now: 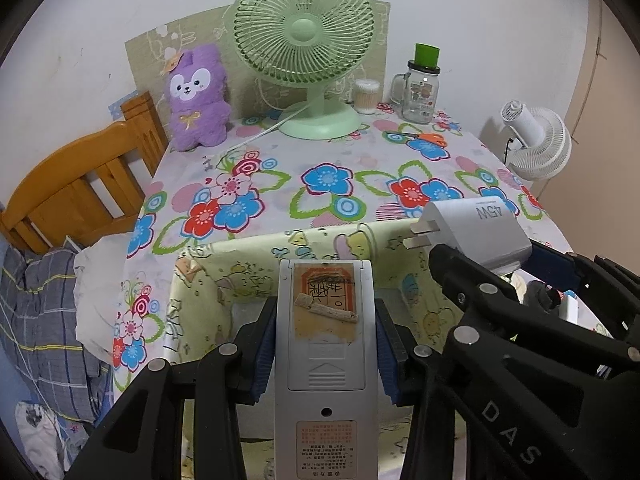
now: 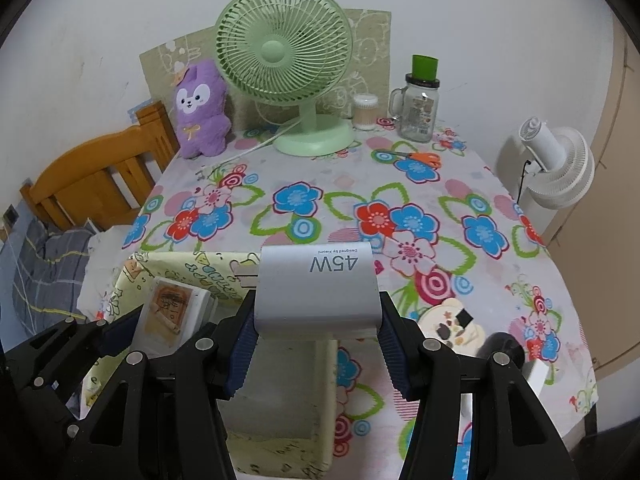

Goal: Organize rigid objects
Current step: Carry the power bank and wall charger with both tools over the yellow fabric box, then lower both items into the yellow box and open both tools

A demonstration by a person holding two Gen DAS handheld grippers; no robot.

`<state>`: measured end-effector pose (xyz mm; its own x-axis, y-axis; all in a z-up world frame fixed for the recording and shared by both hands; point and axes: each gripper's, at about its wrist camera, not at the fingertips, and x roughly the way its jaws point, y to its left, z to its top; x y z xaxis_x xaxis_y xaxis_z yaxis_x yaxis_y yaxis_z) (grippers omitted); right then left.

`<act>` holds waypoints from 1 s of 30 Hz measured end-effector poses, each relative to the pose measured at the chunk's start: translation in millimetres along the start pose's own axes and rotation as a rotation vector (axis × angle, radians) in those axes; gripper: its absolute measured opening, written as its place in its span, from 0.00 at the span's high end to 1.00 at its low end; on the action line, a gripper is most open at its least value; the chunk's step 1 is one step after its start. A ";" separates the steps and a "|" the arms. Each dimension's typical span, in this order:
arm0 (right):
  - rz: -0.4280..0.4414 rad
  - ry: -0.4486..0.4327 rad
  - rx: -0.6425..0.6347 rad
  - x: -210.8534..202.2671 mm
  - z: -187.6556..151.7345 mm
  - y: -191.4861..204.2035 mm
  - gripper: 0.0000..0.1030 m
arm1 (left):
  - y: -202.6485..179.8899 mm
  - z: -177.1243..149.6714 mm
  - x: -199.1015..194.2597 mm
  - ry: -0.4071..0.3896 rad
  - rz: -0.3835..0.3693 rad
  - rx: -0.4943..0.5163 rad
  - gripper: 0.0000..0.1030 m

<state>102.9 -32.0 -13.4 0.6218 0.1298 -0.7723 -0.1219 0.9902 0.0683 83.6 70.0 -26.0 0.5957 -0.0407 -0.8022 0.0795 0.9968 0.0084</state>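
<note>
A white wall [image 2: 100, 20] fills the top of the frame. A table with a flowery cloth [image 2: 328, 184] sits in the middle. At the left is a wooden bed frame [image 2: 92, 176]; at the right, a white fan [image 2: 560, 168].

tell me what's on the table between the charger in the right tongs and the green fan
Nothing: in the right wrist view only bare flowered tablecloth lies between the white 45W charger and the green fan.
</note>
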 end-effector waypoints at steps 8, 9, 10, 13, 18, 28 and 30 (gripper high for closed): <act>0.006 -0.003 -0.016 3.6 7.0 14.8 0.43 | 16.1 5.6 0.5 -0.016 0.017 -0.008 0.56; 0.008 -0.002 -0.017 4.6 7.9 16.1 0.43 | 17.9 6.0 1.0 -0.016 0.017 -0.010 0.56; 0.010 -0.001 -0.016 5.6 8.7 17.3 0.43 | 19.6 6.7 1.7 -0.017 0.018 -0.012 0.56; 0.008 0.001 -0.021 9.2 11.2 21.8 0.43 | 24.7 9.0 5.3 -0.022 0.031 -0.014 0.56; 0.011 0.012 -0.034 18.1 12.6 29.1 0.43 | 33.7 8.3 19.3 0.009 0.030 -0.039 0.56; 0.009 0.052 -0.024 42.0 14.5 33.6 0.43 | 40.4 9.9 38.9 0.019 0.047 -0.045 0.56; 0.007 0.054 -0.028 43.9 14.9 34.3 0.43 | 40.8 10.0 40.8 0.029 0.048 -0.048 0.54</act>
<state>137.5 8.4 -35.5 0.5786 0.1328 -0.8048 -0.1478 0.9874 0.0567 119.1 108.3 -52.4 0.5745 0.0090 -0.8185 0.0125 0.9997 0.0198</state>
